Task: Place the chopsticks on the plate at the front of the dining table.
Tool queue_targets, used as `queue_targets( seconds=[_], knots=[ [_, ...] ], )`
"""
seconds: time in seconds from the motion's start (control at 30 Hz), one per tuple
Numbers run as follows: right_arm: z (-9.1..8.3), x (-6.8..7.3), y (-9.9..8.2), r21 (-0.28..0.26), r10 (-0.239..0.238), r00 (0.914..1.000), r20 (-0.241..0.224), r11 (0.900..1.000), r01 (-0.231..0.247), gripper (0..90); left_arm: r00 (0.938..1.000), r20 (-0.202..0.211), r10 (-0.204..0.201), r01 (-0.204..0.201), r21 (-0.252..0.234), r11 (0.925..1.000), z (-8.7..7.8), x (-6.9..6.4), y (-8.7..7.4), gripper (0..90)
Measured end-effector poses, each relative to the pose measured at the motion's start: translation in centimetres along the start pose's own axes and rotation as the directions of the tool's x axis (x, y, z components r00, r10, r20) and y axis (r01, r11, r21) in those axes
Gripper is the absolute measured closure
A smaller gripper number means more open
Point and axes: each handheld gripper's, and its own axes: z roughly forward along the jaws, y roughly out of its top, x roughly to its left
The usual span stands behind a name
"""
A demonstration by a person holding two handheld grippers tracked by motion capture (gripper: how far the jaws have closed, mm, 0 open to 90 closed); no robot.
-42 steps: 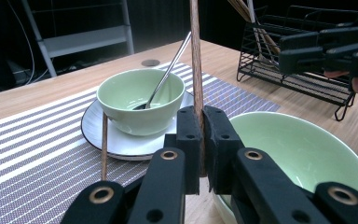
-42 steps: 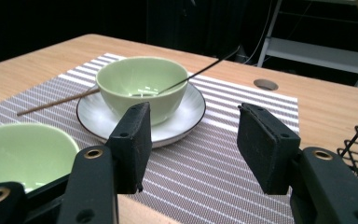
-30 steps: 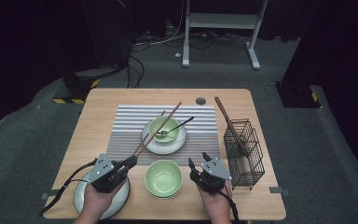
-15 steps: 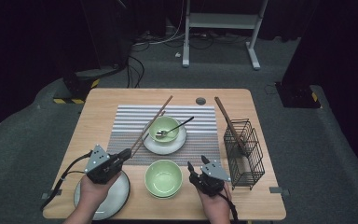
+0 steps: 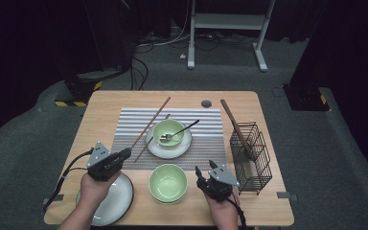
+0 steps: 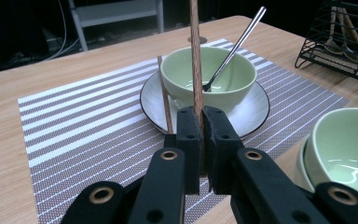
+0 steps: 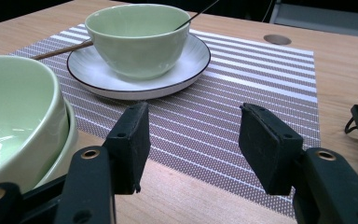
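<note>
Left gripper (image 5: 123,154) is clamped on one chopstick (image 5: 151,122) and has drawn back toward the person since a second ago, so the stick now juts ahead of it, lifted clear of the bowl (image 5: 168,132); its mate (image 6: 164,95) lies just beyond. Looks like a carry to the rack (image 5: 251,151). Right gripper (image 5: 204,175) waits released, empty.

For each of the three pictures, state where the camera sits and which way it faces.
High view: above the person's side, looking forward and down on the table; both forearms show.
Left gripper view: rides the left gripper, shut on a chopstick.
Right gripper view: rides the right gripper, open, empty.
All share the bowl on the plate.
</note>
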Motion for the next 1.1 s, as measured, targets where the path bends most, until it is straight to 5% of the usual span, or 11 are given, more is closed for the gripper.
queue_targets(
  seconds=[0.4, 0.63, 1.1],
  knots=[
    [0.0, 0.1, -0.1, 0.005, -0.003, 1.0, -0.006, 1.0, 0.003, 42.9, 0.9992, -0.016, -0.036, 0.036, 0.024, 0.9991, 0.8, 0.6, 0.2, 85.1],
    [0.0, 0.0, -0.1, 0.002, -0.002, 1.0, -0.006, 1.0, 0.002, 42.9, 0.9992, -0.032, -0.022, 0.022, 0.019, 0.9996, 1.1, 0.5, 0.4, 85.1],
    [0.0, 0.1, -0.1, 0.004, -0.005, 1.0, -0.005, 1.0, 0.005, 42.9, 0.9961, -0.089, -0.003, 0.011, 0.091, 0.9958, 3.2, 1.7, -0.1, 85.1]
  ],
)
